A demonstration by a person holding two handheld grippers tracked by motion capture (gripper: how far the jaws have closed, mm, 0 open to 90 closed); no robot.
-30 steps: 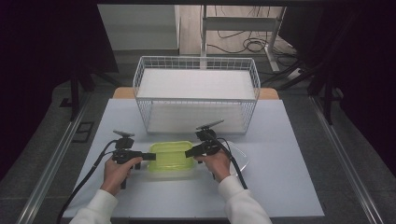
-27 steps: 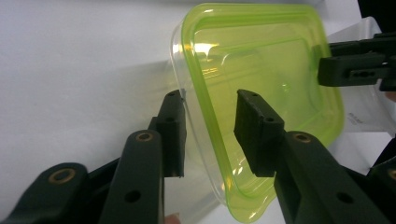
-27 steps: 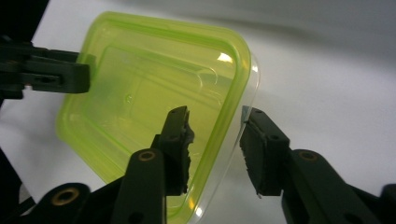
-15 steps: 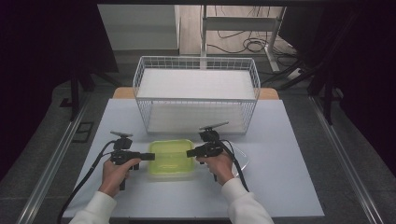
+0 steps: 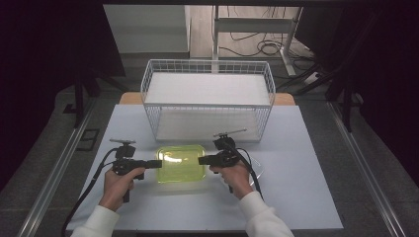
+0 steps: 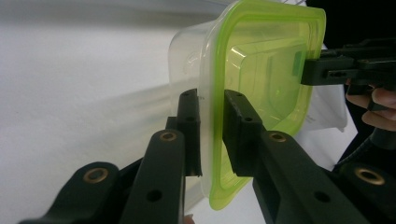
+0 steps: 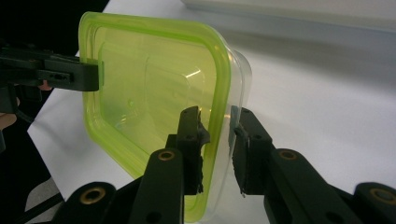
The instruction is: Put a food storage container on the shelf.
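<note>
Where close: clear tub (image 6: 187, 51) under lid (image 6: 261, 56)

The left gripper (image 6: 211, 135) hides part of the container's (image 6: 261, 70) rim between its jaws.

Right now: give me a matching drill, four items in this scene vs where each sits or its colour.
1. container lid
2. wire basket
3. left gripper
4. right gripper

a. white, at the table's far side
b. at the lid's right edge in the high view
c. yellow-green
d. at the lid's left edge in the high view

Pairs: 1-c, 2-a, 3-d, 4-b
</note>
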